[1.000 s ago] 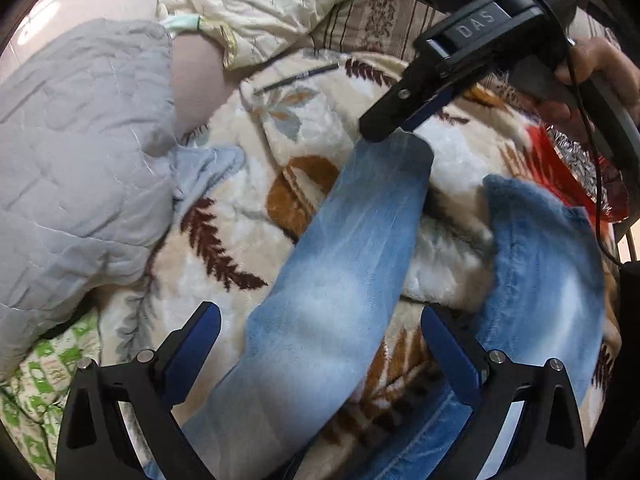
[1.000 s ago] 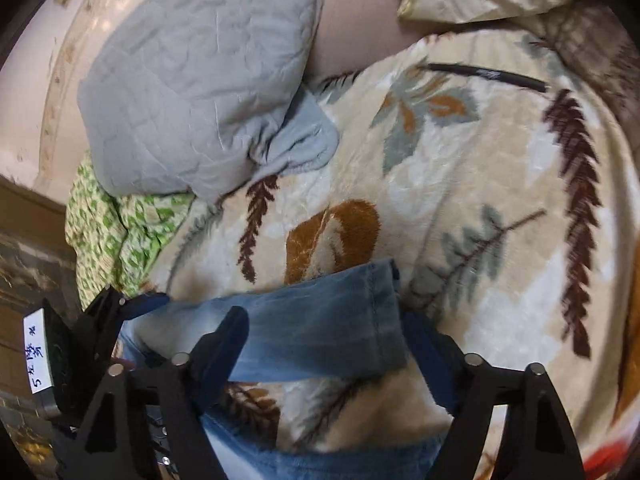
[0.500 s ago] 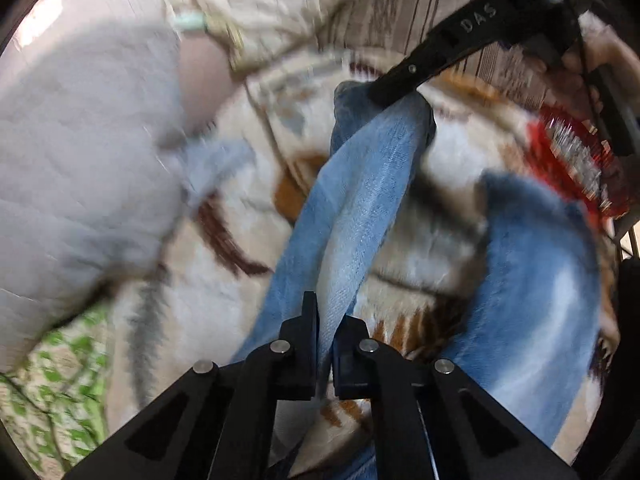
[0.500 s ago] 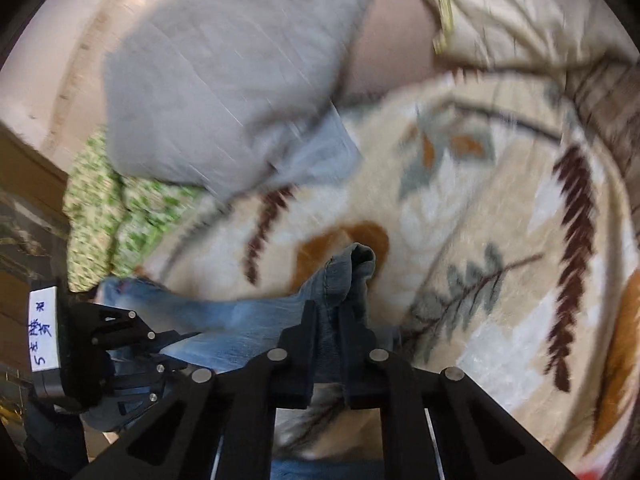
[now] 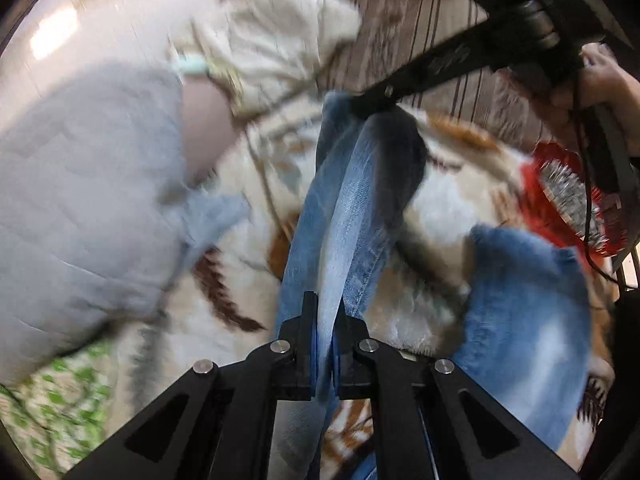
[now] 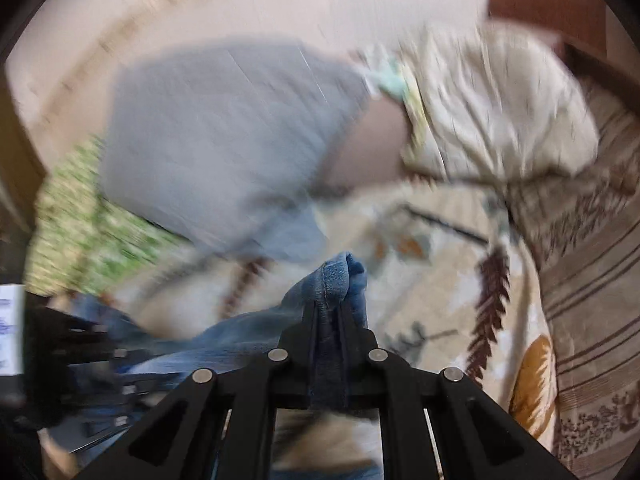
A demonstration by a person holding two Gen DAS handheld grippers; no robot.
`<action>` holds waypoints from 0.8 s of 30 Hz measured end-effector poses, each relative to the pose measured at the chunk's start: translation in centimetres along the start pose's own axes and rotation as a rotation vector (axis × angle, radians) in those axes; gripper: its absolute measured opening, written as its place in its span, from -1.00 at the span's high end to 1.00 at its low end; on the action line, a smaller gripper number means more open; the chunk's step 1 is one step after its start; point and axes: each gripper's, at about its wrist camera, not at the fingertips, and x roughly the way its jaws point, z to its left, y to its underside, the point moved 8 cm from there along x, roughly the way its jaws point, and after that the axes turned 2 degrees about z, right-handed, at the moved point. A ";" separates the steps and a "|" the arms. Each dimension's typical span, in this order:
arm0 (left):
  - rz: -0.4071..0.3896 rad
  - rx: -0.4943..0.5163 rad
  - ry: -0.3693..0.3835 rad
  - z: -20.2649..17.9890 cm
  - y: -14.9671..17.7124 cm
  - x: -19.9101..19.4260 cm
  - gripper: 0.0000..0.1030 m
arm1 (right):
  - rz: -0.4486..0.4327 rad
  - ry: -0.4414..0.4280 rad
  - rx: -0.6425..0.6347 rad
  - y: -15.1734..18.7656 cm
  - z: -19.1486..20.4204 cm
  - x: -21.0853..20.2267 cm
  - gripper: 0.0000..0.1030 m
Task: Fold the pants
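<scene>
Light blue jeans (image 5: 352, 208) lie on a leaf-patterned blanket (image 5: 432, 200). One leg is stretched taut in the air between both grippers. My left gripper (image 5: 325, 320) is shut on that leg partway along. My right gripper (image 6: 328, 312) is shut on its hem (image 6: 340, 276), bunched above the fingertips; in the left wrist view it (image 5: 368, 106) shows at the top, pinching the leg's far end. The other leg (image 5: 524, 312) rests flat on the blanket at the right. A hand (image 5: 600, 80) grips the right tool.
A grey quilted cover (image 5: 80, 208) lies at the left, a cream pillow (image 5: 272, 48) at the back, green-patterned fabric (image 5: 60, 408) at lower left. A red item with a silvery patch (image 5: 568, 192) sits at the right. A dark pen (image 6: 444, 224) rests on the blanket.
Both grippers closed on the trouser leg, left on its middle and right on the hem, and lifted it off the blanket so it now hangs taut between them.
</scene>
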 end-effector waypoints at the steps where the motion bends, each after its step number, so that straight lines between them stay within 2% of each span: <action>1: 0.026 -0.005 0.011 -0.2 0.4 1.2 0.90 | 0.060 0.018 0.023 1.0 -1.1 2.5 0.81; 3: 0.093 -0.005 0.024 -1.0 1.4 4.3 0.90 | 0.158 0.017 0.085 3.0 -2.6 6.3 0.82; 6: 0.151 -0.065 0.037 -0.8 2.5 7.2 0.85 | 0.221 0.028 0.119 4.7 -4.1 9.5 0.82; 8: 0.144 -0.077 0.036 -0.8 2.6 7.6 0.83 | 0.239 0.028 0.128 5.1 -4.4 10.3 0.81; 10: 0.141 -0.067 0.037 -1.1 2.6 7.2 0.83 | 0.243 0.047 0.114 5.1 -4.1 10.7 0.72; 11: 0.150 -0.063 0.029 -1.1 2.5 6.8 0.64 | 0.244 0.051 0.114 4.9 -4.1 10.5 0.68; 12: 0.164 -0.077 0.015 -0.8 2.5 6.4 0.17 | 0.247 0.055 0.118 4.8 -4.2 10.3 0.61; 13: 0.171 -0.100 -0.002 -0.3 2.7 5.6 -0.15 | 0.245 0.056 0.128 4.6 -4.2 10.0 0.42; 14: 0.161 -0.135 -0.026 0.4 2.6 4.7 -0.61 | 0.239 0.055 0.142 4.4 -4.5 9.4 0.24; 15: 0.129 -0.162 -0.030 0.9 2.3 3.3 -0.71 | 0.226 0.053 0.159 4.1 -5.0 8.7 -0.36; 16: 0.101 -0.177 -0.024 1.2 2.2 2.1 -0.71 | 0.195 0.051 0.172 3.8 -5.3 7.5 -0.60; 20: 0.006 -0.261 -0.038 2.9 3.0 -4.7 -0.71 | 0.099 0.034 0.170 2.2 -5.4 2.2 -0.60; 24: -0.053 -0.361 -0.064 5.1 6.3 -11.6 -0.74 | 0.019 -0.020 0.139 0.9 -3.3 -2.8 -0.65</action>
